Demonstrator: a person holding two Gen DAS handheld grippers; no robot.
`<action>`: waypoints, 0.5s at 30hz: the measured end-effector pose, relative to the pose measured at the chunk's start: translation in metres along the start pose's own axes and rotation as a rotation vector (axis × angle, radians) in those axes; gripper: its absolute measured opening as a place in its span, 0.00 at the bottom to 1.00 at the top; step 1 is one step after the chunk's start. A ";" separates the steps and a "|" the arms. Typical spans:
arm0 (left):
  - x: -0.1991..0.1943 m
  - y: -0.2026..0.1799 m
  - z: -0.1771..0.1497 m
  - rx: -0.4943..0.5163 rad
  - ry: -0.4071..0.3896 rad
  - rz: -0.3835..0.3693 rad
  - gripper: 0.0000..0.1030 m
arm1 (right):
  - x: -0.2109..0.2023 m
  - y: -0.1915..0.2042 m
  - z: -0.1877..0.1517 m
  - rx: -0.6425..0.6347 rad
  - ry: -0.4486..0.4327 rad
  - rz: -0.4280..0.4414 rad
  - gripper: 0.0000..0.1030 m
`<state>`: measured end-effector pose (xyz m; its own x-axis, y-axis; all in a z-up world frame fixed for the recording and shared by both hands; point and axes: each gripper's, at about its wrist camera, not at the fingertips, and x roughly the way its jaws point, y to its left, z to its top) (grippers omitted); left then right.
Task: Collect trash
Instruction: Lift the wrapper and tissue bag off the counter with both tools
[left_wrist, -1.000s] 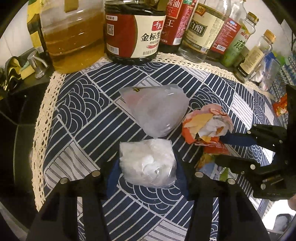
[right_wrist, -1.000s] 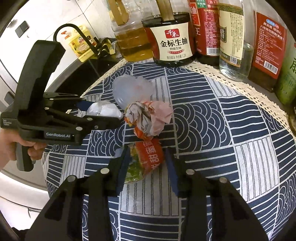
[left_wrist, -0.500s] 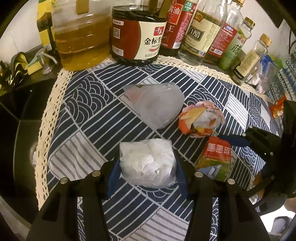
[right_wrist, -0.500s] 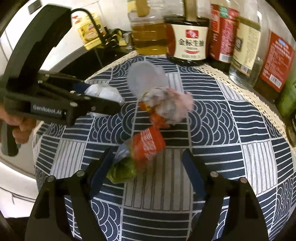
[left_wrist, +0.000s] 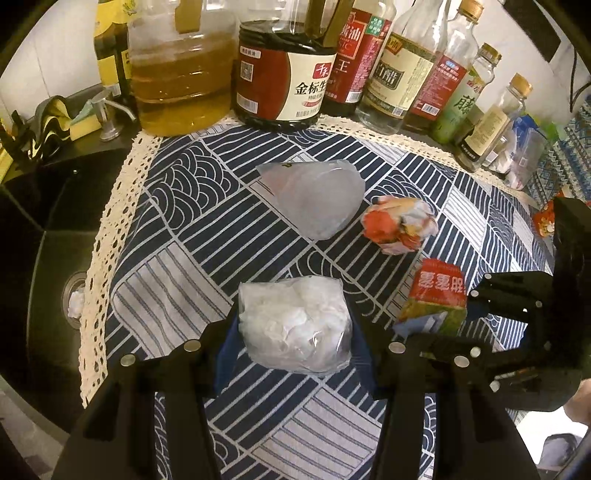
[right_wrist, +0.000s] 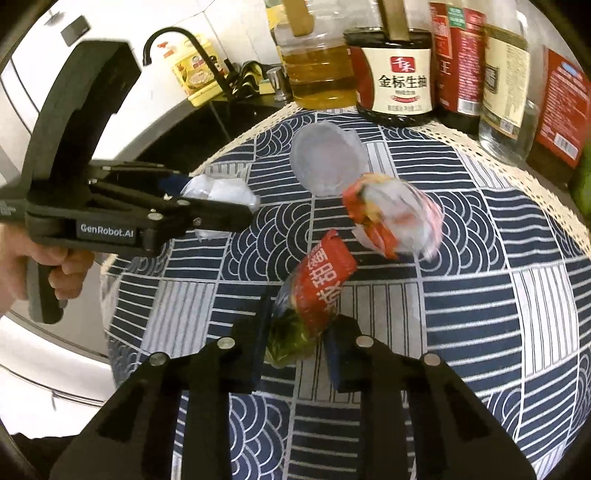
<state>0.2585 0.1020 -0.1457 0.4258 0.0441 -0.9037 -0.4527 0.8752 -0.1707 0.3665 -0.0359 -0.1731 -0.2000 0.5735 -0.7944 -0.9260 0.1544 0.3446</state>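
Here the left hand-held gripper (left_wrist: 293, 334) is clamped on a clear bag (left_wrist: 293, 326) stuffed with white crumpled paper, its pads pressed against the bag's two sides. The right hand-held gripper (right_wrist: 297, 343) has closed narrowly on the green lower end of a red-and-green packet (right_wrist: 314, 291), the red printed end sticking up and away from the jaws. In the right wrist view a hand (right_wrist: 44, 266) grips the left tool's handle at the frame's left edge. Just past the packet lies a crumpled orange-and-white wrapper (left_wrist: 400, 229) – blurred in the right wrist view – and beside it, toward the bottles, a frosted plastic cup (left_wrist: 317, 199) on its side. All this is over a tabletop covered by a navy-and-white patterned cloth (left_wrist: 207, 229) with a lace edge. Along the far edge stand an oil jug (left_wrist: 181, 77), a dark soy jar (left_wrist: 284, 74) and a row of bottles (left_wrist: 402, 70). Left of the cloth is a dark sink (left_wrist: 37, 236) with a black tap (right_wrist: 184, 48).
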 end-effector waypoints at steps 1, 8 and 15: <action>-0.002 -0.001 -0.002 0.003 -0.003 -0.004 0.49 | -0.003 0.000 -0.001 0.008 -0.003 0.004 0.27; -0.017 -0.007 -0.017 0.040 -0.021 -0.033 0.49 | -0.028 0.005 -0.009 0.101 -0.040 0.013 0.27; -0.034 -0.013 -0.036 0.103 -0.044 -0.088 0.49 | -0.058 0.027 -0.020 0.195 -0.096 -0.074 0.27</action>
<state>0.2215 0.0717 -0.1267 0.4949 -0.0159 -0.8688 -0.3306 0.9212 -0.2052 0.3468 -0.0813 -0.1280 -0.0940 0.6277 -0.7727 -0.8556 0.3460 0.3851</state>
